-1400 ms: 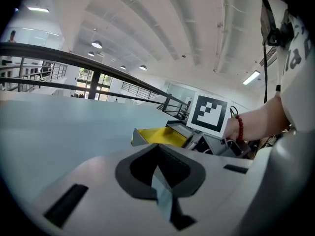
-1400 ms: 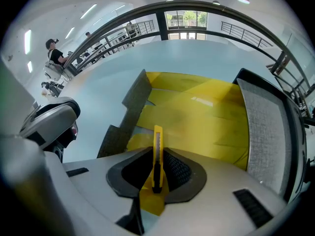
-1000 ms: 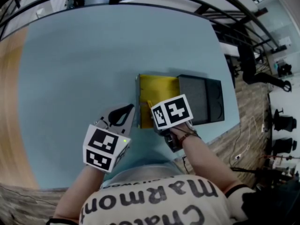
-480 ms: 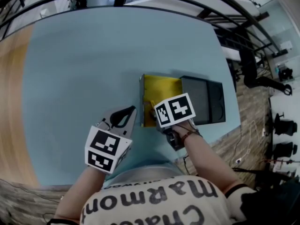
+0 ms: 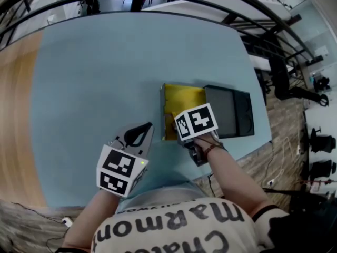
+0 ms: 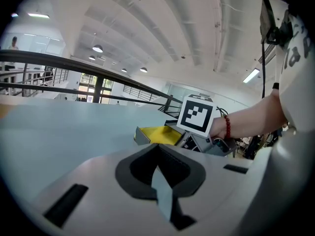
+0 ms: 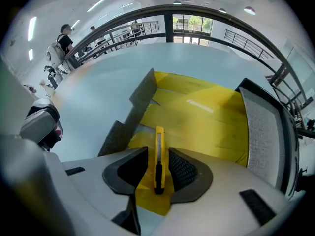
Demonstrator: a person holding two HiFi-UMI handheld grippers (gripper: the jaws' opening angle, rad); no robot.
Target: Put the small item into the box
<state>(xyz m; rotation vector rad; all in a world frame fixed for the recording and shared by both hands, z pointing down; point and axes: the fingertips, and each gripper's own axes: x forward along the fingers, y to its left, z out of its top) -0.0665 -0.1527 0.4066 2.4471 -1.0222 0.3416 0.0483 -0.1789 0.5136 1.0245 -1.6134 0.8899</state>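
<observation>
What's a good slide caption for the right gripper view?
Right gripper, jaws just opened, with a yellow utility knife standing between them over the yellow-lined box.

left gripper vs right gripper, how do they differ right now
1. The left gripper has its jaws together and empty. The right gripper has just been opening its jaws, and a slim yellow utility knife stands unpressed between them.
2. The left gripper hangs over the pale blue table beside the box. The right gripper points steeply down into the open yellow-lined box.
Both are hand-held, and each carries a black-and-white marker cube.
</observation>
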